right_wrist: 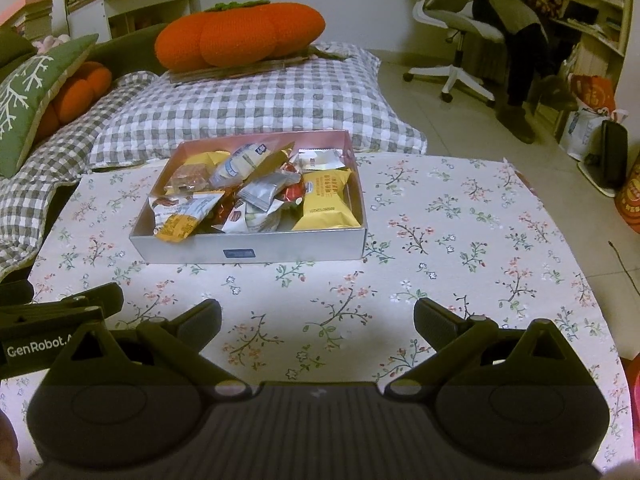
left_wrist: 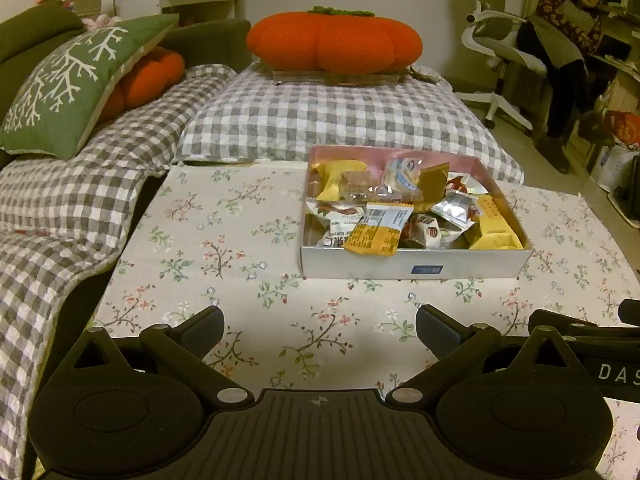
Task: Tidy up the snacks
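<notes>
A shallow silver box (left_wrist: 416,265) (right_wrist: 256,249) with a pink inner wall stands on the floral tablecloth (left_wrist: 224,248) (right_wrist: 460,240). Several wrapped snacks fill it, among them a yellow packet (left_wrist: 496,226) (right_wrist: 326,200) and a yellow-and-white bar (left_wrist: 380,230) (right_wrist: 186,218) that overhangs the front rim. My left gripper (left_wrist: 320,326) hovers open over bare cloth in front of the box, nothing between its fingers. My right gripper (right_wrist: 318,318) is open too, nearer than the box and a little to its right. The right gripper's body shows at the left wrist view's right edge.
A checked quilt (left_wrist: 328,116) (right_wrist: 256,100) covers the sofa behind the table, with an orange pumpkin cushion (left_wrist: 334,42) (right_wrist: 240,38) and a green pillow (left_wrist: 76,84). A person sits in a white office chair (right_wrist: 452,20) at the far right. Bags (right_wrist: 592,120) line the floor there.
</notes>
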Demonstrator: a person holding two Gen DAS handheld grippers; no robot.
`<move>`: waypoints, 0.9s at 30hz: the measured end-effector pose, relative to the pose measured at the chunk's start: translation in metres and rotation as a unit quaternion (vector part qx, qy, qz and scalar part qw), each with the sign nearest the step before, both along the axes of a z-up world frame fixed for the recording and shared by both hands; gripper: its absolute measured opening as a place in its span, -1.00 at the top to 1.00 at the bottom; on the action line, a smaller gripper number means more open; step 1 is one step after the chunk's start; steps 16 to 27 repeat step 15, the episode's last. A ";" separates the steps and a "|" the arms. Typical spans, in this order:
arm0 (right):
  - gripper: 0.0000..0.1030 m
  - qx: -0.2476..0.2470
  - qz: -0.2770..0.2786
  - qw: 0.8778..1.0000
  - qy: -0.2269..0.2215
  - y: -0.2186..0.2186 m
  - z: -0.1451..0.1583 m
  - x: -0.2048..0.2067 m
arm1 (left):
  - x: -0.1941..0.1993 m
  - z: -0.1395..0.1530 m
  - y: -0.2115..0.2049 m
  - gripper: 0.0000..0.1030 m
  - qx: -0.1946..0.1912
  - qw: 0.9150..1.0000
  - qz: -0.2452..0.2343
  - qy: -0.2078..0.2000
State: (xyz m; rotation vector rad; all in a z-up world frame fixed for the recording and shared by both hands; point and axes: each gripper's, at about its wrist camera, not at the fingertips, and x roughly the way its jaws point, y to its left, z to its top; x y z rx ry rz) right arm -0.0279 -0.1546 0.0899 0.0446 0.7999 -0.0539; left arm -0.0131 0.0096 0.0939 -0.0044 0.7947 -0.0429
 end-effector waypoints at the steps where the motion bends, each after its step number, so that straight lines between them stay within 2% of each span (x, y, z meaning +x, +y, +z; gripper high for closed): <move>1: -0.99 -0.001 0.000 1.000 0.000 0.000 0.000 0.000 | 0.000 0.000 0.000 -0.99 0.001 1.000 0.000 0.000; 27: -0.99 -0.001 0.000 1.000 0.002 0.000 0.000 0.000 | 0.001 -0.001 0.000 -0.99 0.004 1.000 0.000 0.004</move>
